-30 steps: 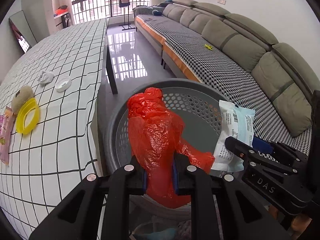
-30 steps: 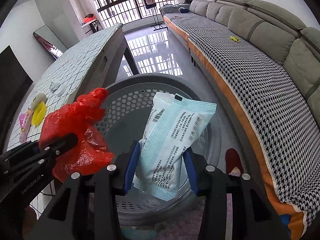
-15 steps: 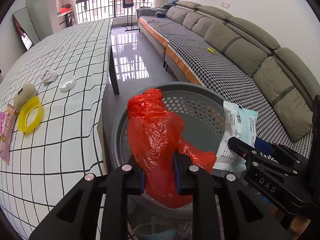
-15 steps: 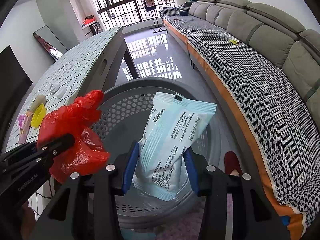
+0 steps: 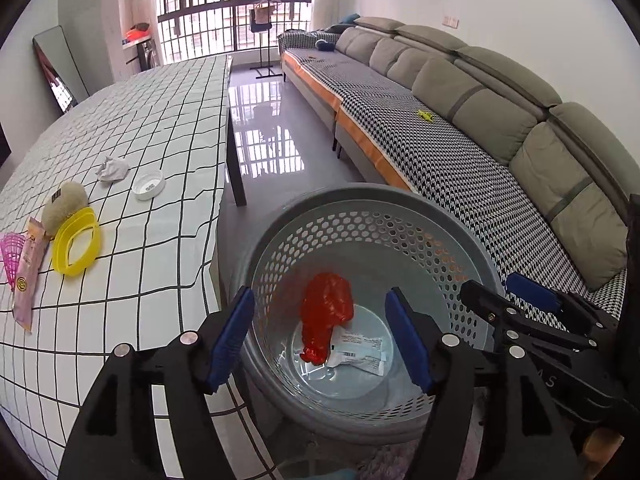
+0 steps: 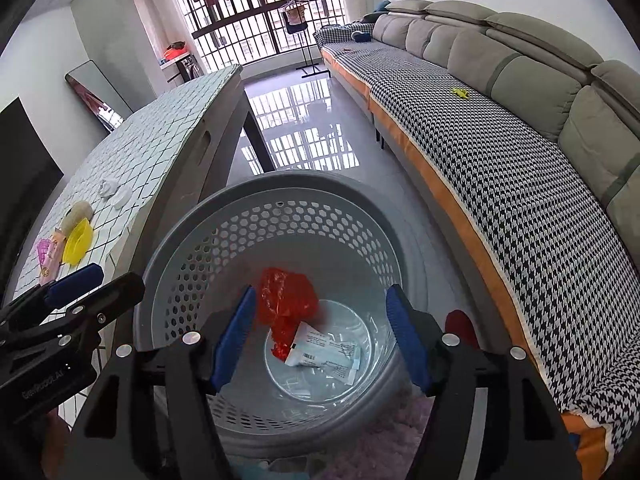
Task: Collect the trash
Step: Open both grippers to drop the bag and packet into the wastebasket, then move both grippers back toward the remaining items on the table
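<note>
Blue-padded jaws of the left hand-held gripper (image 5: 320,336) stood spread with nothing between them, having just been opening above the grey perforated basket (image 5: 360,208). The right hand-held gripper (image 6: 320,336) hung beside it over the same basket, its jaws likewise just opened and bare. On the basket's floor lay the red plastic bag (image 5: 326,312), its long axis running from the far wall toward the cameras, and the pale blue packet (image 6: 324,354) touching its near end, lying crosswise with a barcode showing; its small print was too fine to read. Left of the basket stood the desk (image 5: 152,120) under a checked cloth, carrying a yellow ring (image 5: 76,242), a white lid (image 5: 149,185) and crumpled tissue (image 5: 112,168). Right of the basket ran a grey sofa (image 5: 460,92) with a houndstooth cover; glossy floor tiles (image 5: 264,136) stretched beyond the basket to a barred window (image 5: 224,4).
</note>
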`<action>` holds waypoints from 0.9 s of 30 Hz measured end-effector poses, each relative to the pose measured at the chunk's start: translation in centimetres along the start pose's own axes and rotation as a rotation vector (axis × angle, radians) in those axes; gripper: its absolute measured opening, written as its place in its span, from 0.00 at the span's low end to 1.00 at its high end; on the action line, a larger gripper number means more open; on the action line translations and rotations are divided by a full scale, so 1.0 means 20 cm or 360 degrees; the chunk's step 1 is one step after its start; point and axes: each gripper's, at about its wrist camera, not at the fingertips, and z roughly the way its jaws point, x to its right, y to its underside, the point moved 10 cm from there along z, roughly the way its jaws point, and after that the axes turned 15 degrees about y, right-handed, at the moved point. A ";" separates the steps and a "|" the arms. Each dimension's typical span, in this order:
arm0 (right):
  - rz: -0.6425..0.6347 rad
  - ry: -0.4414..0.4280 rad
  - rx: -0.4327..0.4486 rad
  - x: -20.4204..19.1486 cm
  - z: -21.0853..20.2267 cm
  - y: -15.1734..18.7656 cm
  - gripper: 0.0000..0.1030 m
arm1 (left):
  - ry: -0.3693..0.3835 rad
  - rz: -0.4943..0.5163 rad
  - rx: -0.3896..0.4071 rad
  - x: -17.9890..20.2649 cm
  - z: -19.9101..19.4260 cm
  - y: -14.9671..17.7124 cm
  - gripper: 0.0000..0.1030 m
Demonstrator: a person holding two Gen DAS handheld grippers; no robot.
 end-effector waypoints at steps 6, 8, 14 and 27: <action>0.0010 0.0000 0.0014 -0.01 -0.03 -0.01 0.62 | -0.0012 -0.0005 0.0038 0.00 -0.03 -0.01 0.75; 0.0009 -0.0001 0.0024 -0.02 -0.04 -0.01 0.62 | -0.0017 -0.0006 0.0052 -0.01 -0.05 -0.02 0.76; 0.0004 -0.0003 0.0067 -0.06 -0.10 -0.02 0.65 | -0.0034 -0.0012 0.0115 -0.04 -0.14 -0.03 0.85; -0.0082 -0.0014 0.0180 -0.24 -0.30 0.02 0.68 | -0.0070 -0.0062 0.0257 -0.17 -0.39 0.04 0.90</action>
